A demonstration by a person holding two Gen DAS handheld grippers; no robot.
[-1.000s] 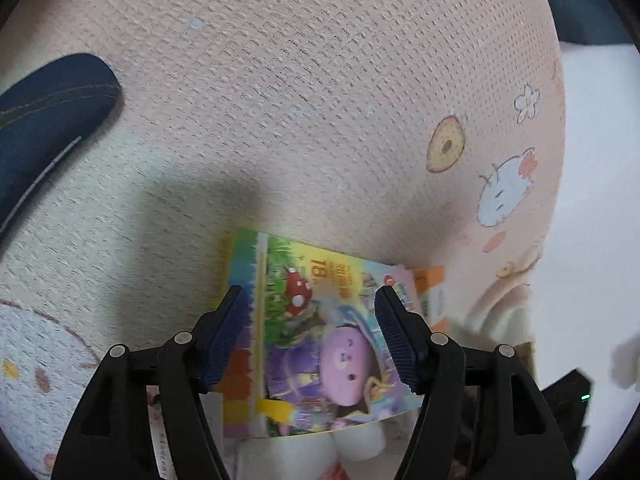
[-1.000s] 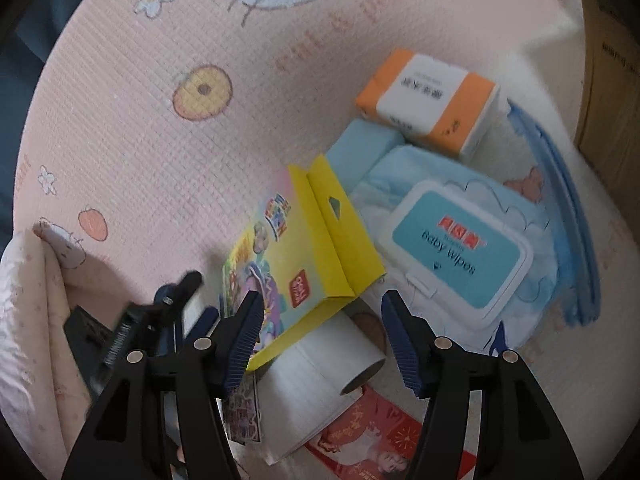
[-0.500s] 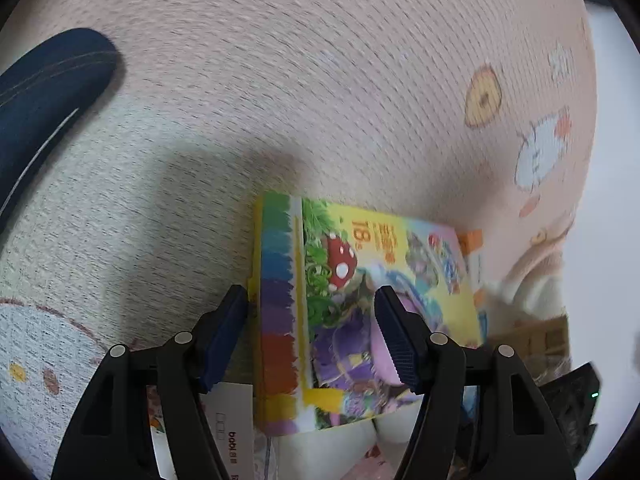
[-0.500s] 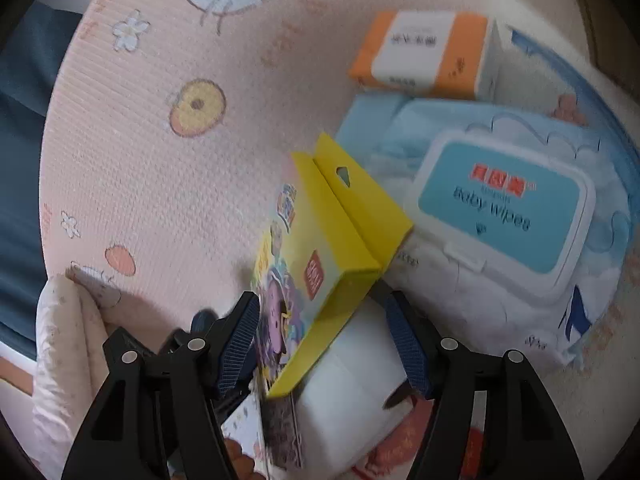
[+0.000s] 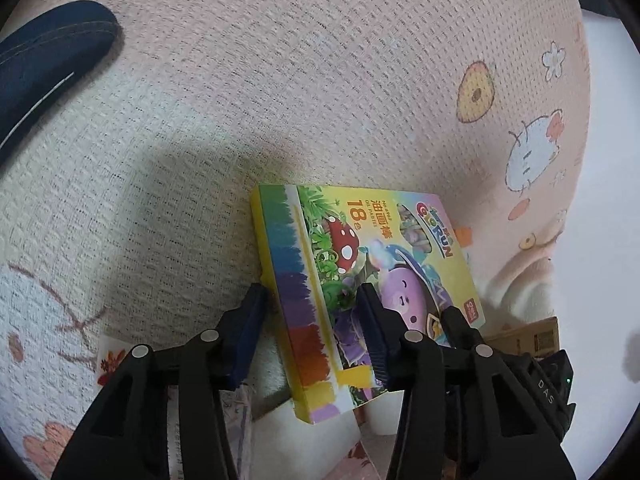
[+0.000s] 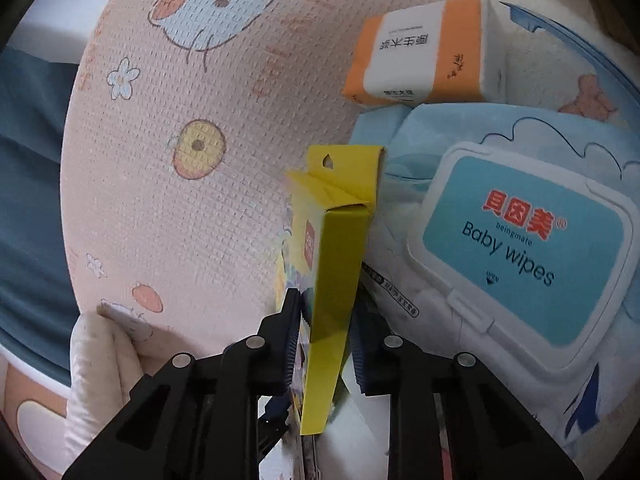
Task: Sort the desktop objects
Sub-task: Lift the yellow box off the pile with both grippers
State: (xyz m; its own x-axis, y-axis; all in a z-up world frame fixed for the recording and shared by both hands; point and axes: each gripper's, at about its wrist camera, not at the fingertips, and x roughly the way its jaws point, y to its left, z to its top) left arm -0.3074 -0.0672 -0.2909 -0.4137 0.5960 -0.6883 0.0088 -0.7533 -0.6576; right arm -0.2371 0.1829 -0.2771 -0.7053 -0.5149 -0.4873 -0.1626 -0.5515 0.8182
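Observation:
A yellow box of oil pastels (image 5: 360, 280) with a cartoon cover stands on edge on the pink play mat (image 5: 280, 80). My left gripper (image 5: 308, 300) has its jaws around the box's long edge, one on the back and one on the cover. My right gripper (image 6: 324, 312) has narrowed its jaws onto the same box (image 6: 332, 272), seen edge-on with its hang tab up. Both pairs of pads appear to touch the box.
A pack of baby wipes (image 6: 520, 248) lies right of the box, with an orange-and-white tissue pack (image 6: 424, 56) behind it. A white paper roll and printed leaflets lie under the box. A dark blue cap brim (image 5: 48, 64) is at the mat's left.
Both grippers have closed from wide open onto the pastel box. The box has tipped up from leaning on the wipes to standing nearly on edge.

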